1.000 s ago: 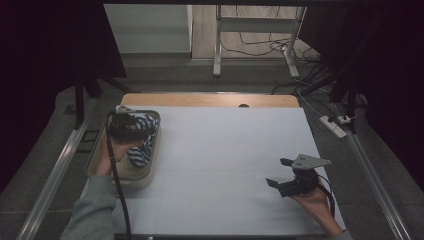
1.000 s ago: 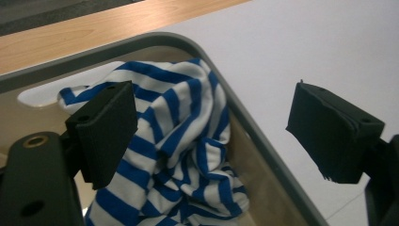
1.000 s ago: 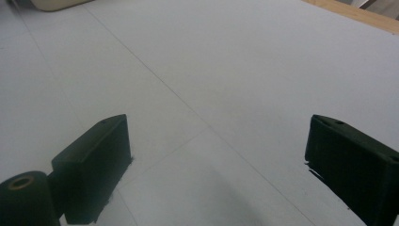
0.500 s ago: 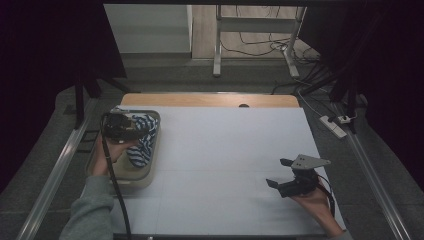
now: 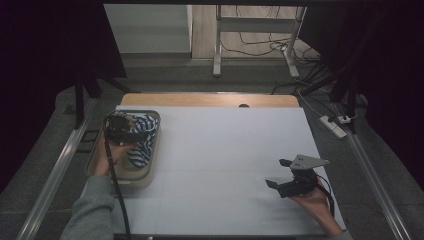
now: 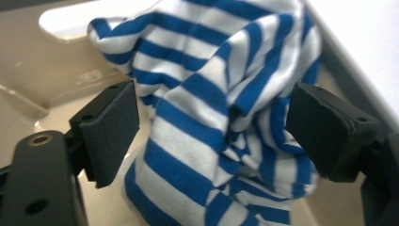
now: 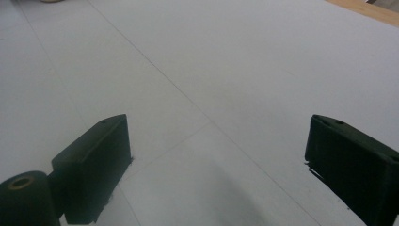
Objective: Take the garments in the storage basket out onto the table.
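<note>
item: striped cloth point(image 6: 211, 117), blue and white, bunched in a heap; lies inside the beige tray point(image 5: 150, 172) at the left of the high view, near the table's left edge.

item: left gripper point(image 6: 211, 122), over the tray, upper left of the high view; jaws wide apart, one on each side of the heap, not yet pressing it. the left pad point(image 6: 113, 127) stands just clear of the cloth; the right pad point(image 6: 329, 132) sits near or against a fold, contact cannot be told.

item: right gripper point(image 5: 280, 175), lower right of the high view, low over the white table cover point(image 5: 225, 150); jaws spread, nothing between them but bare cover.

step in hand (judged): pick-up of the cloth from the tray, at the point just before closing.

next move (judged): close the jaws on a thick fold, then lift clear of the tray wall; soft fabric may slip or drag if only a thin layer is caught.

pose: left forearm, grey sleeve point(image 5: 87, 215), enters from the lower left and reaches forward over the tray; right hand point(image 5: 315, 205) rests at the lower right, gripper pointing left across the table.
</note>
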The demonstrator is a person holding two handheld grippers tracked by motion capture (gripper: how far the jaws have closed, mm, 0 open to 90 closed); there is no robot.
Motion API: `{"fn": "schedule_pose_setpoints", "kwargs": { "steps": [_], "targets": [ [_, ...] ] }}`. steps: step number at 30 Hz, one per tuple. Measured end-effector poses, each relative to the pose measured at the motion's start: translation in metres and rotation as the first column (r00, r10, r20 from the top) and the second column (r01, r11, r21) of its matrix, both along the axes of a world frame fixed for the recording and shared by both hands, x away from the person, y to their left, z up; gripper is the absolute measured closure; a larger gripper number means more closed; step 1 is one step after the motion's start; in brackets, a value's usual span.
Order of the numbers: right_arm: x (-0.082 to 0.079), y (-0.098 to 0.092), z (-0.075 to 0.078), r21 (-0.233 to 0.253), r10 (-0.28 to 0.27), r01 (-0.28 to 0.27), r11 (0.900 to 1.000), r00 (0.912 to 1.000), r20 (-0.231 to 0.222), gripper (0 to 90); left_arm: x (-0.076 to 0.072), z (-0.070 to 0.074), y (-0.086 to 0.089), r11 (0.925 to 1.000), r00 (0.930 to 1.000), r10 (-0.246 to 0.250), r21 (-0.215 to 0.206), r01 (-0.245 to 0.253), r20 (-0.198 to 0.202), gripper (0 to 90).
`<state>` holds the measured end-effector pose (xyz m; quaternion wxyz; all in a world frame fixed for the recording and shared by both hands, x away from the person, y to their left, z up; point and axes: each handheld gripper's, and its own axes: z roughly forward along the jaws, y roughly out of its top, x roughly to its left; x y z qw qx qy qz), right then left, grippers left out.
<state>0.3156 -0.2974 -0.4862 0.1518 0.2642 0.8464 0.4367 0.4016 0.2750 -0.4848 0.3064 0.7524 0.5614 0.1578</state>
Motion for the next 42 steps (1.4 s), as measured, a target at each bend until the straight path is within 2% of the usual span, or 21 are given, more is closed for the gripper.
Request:
{"fn": "schedule_pose_setpoints", "kwargs": {
  "steps": [6, 8, 9, 10, 13, 20, 26, 31, 34, 35, 36, 42],
  "targets": [
    [0.000, 0.000, 0.000, -0.008, 0.005, -0.005, 1.000, 1.0000, 0.000, 7.0, 0.002, -0.005, 0.000, 1.0000, 0.9995, 0.000, -0.002, 0.000, -0.031, 21.8],
    [0.000, 0.000, 0.000, -0.009, 0.004, -0.004, 1.000, 1.0000, -0.001, 7.1, 0.003, -0.007, -0.001, 0.9999, 0.9989, 0.004, 0.012, -0.004, -0.047, 24.6],
    [0.000, 0.000, 0.000, -0.010, 0.004, -0.004, 1.000, 1.0000, -0.002, 7.0, 0.003, -0.008, -0.001, 0.9998, 0.9985, 0.003, 0.021, -0.002, -0.054, 30.3],
    [0.000, 0.000, 0.000, -0.010, 0.004, -0.004, 1.000, 1.0000, -0.002, 7.0, 0.004, -0.009, -0.001, 0.9997, 0.9980, 0.000, 0.026, 0.002, -0.063, 30.3],
    [0.000, 0.001, -0.001, -0.014, 0.004, -0.004, 1.000, 1.0000, -0.002, 7.1, 0.004, -0.011, -0.001, 0.9990, 0.9965, -0.003, 0.044, 0.007, -0.084, 40.7],
    [0.000, 0.001, -0.001, -0.017, 0.003, -0.003, 1.000, 1.0000, -0.007, 7.1, 0.004, -0.012, 0.001, 0.9993, 0.9952, -0.018, 0.031, 0.021, -0.097, 63.7],
    [0.000, 0.001, -0.001, -0.019, 0.001, -0.001, 1.000, 1.0000, -0.008, 7.2, 0.002, -0.010, 0.002, 0.9993, 0.9958, -0.031, 0.018, 0.033, -0.086, 74.5],
    [0.001, 0.000, -0.001, -0.023, -0.003, 0.003, 1.000, 1.0000, -0.008, 7.3, 0.001, -0.007, 0.003, 0.9994, 0.9970, -0.031, 0.014, 0.032, -0.071, 75.7],
    [0.001, 0.000, -0.001, -0.019, -0.002, 0.002, 1.000, 1.0000, -0.008, 7.3, -0.002, -0.003, 0.003, 0.9994, 0.9983, -0.030, 0.014, 0.031, -0.049, 76.2],
    [0.001, 0.000, -0.001, -0.018, -0.003, 0.003, 1.000, 1.0000, -0.007, 7.3, -0.004, 0.001, 0.004, 0.9996, 0.9992, -0.028, 0.006, 0.028, -0.030, 76.4],
    [0.001, 0.000, -0.001, -0.018, -0.003, 0.003, 1.000, 1.0000, -0.007, 7.3, -0.004, 0.001, 0.004, 0.9996, 0.9992, -0.028, 0.006, 0.028, -0.030, 76.4],
    [0.001, 0.000, -0.001, -0.022, -0.004, 0.004, 1.000, 1.0000, -0.006, 7.3, -0.012, 0.016, 0.009, 0.9981, 0.9987, -0.039, -0.047, 0.040, 0.032, 76.5]
  ]
}}
